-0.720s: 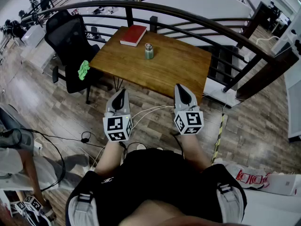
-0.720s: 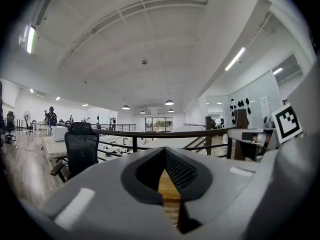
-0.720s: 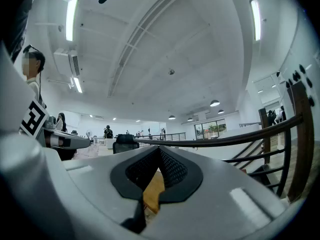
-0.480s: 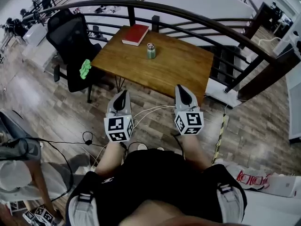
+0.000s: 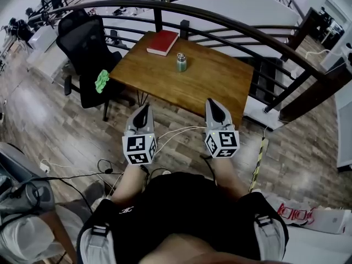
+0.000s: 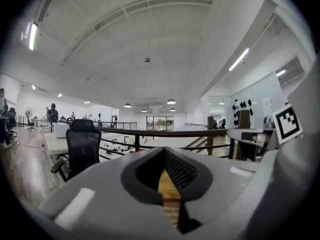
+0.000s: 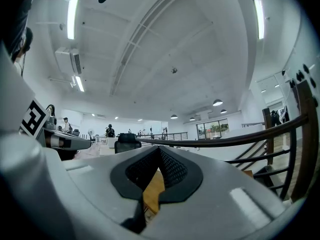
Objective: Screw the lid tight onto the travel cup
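Both of my grippers are clenched on nothing: my left gripper (image 5: 144, 108) and my right gripper (image 5: 213, 102) each have their jaws pressed together at the tips, and in each gripper view only a sliver of wood shows through the gap behind the dark pads. I hold them side by side in front of my body, pointing forward, each with its marker cube (image 5: 138, 150) facing up toward my head, the left one's tips over the plank floor (image 5: 49, 120) and the right one's at the near edge of the table. White cables (image 5: 173, 131) run over the floor between them. Ahead of me stands a wooden table (image 5: 214, 87), and the travel cup (image 5: 181, 62) is upright on it toward the far side, green-bodied with a silvery top, well apart from both grippers; it is too small for me to tell how the lid sits. A red book (image 5: 163, 42) lies near the cup at the table's far left corner. A black office chair (image 5: 82, 43) stands at the table's left with a green cloth (image 5: 102, 81) on it, and a dark curved railing (image 5: 231, 25) runs behind the table.
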### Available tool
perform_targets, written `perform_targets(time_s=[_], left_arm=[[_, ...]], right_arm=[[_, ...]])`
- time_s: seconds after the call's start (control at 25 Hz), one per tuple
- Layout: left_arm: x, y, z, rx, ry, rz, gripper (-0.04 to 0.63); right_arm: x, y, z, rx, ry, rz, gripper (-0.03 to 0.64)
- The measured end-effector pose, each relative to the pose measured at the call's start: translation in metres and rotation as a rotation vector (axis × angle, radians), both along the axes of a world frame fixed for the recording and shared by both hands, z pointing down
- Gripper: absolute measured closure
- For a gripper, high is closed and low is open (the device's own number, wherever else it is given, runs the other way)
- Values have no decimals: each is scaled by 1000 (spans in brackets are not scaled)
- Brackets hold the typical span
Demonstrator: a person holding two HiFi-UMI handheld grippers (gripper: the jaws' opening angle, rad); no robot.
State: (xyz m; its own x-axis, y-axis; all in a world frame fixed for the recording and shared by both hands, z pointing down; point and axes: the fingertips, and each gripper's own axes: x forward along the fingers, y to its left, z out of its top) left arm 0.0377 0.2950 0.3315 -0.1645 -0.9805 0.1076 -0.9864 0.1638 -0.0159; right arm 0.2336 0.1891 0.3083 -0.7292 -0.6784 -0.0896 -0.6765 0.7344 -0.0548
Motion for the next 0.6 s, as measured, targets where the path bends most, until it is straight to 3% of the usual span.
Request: perform_targets(time_s=[0.36, 0.6], left_arm=[[-39, 0, -2, 29, 23, -1, 543], [-56, 5, 4, 27, 19, 43, 543]], right_arm=[[-39, -1, -10, 33, -8, -3, 614], [-56, 9, -13, 49, -6, 35, 614]])
